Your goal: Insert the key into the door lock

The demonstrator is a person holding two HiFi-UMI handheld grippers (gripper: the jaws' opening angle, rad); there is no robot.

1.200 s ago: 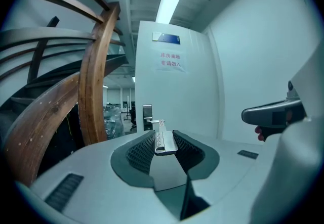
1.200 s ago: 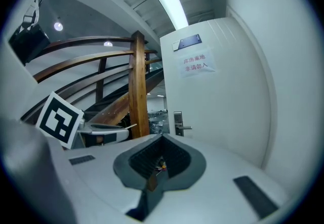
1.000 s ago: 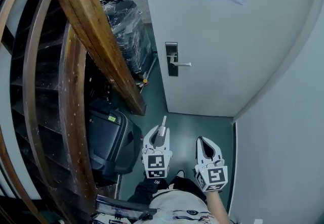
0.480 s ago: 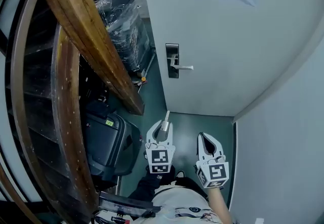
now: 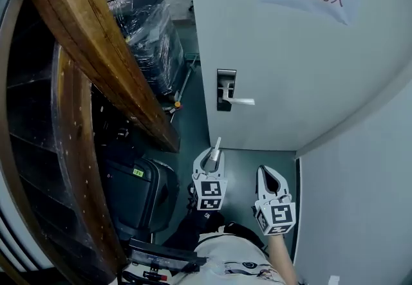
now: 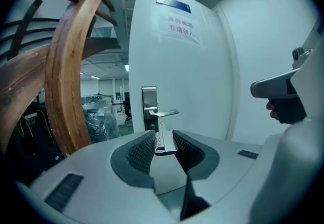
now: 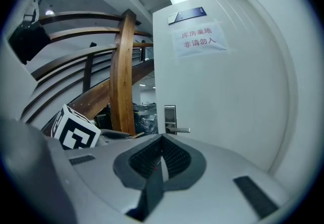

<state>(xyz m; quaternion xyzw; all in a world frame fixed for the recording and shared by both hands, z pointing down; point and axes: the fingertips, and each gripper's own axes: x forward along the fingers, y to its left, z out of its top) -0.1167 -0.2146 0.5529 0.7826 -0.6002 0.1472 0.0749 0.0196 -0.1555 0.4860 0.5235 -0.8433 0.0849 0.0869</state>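
1. The left gripper [image 5: 212, 160] clamps a silver key [image 5: 216, 146], its blade pointing toward the white door [image 5: 290, 71].
2. The door lock [image 5: 226, 89], a metal plate with a lever handle [image 5: 242, 101], is well apart from the key.
3. The right gripper [image 5: 270, 182], jaws pressed together and holding nothing, sits beside the left gripper.
4. A wooden stair rail [image 5: 96, 39] curves at left.

Left gripper [image 6: 163, 143] jaws clamp key [image 6: 163, 139], facing door lock [image 6: 149, 109].

We cannot make out a keyhole on the lock plate [image 6: 149, 97] beyond the jaws, which hide part of the key [image 6: 164, 143].
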